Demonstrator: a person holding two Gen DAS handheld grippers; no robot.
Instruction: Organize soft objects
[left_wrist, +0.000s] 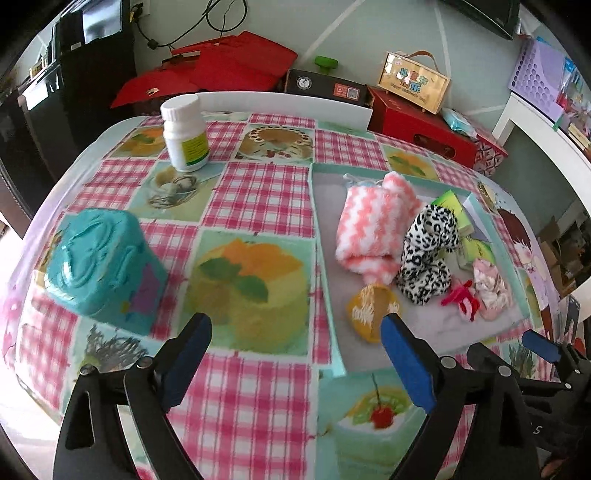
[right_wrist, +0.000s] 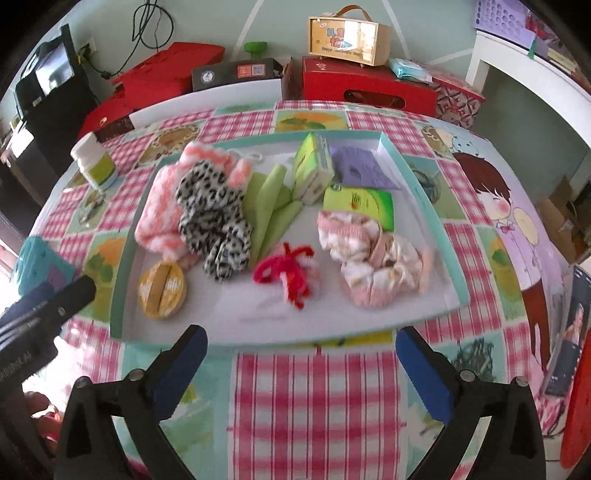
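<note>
Where checked tablecloth (right_wrist: 314, 387) meets red boxes (right_wrist: 365, 86) — both grippers' fingers (left_wrist: 406, 362) spread, empty.

White bottle (left_wrist: 185, 133), teal tin (left_wrist: 105, 267) on checked tablecloth (left_wrist: 258, 199).

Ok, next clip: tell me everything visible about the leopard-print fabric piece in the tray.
The leopard-print piece is plush-looking white fabric with black spots, crumpled into a loose heap, one end raised in the left wrist view. It lies inside the teal-rimmed tray, overlapping the pink-and-white fuzzy cloth and bordering green paper strips. Neither gripper touches it.
</note>
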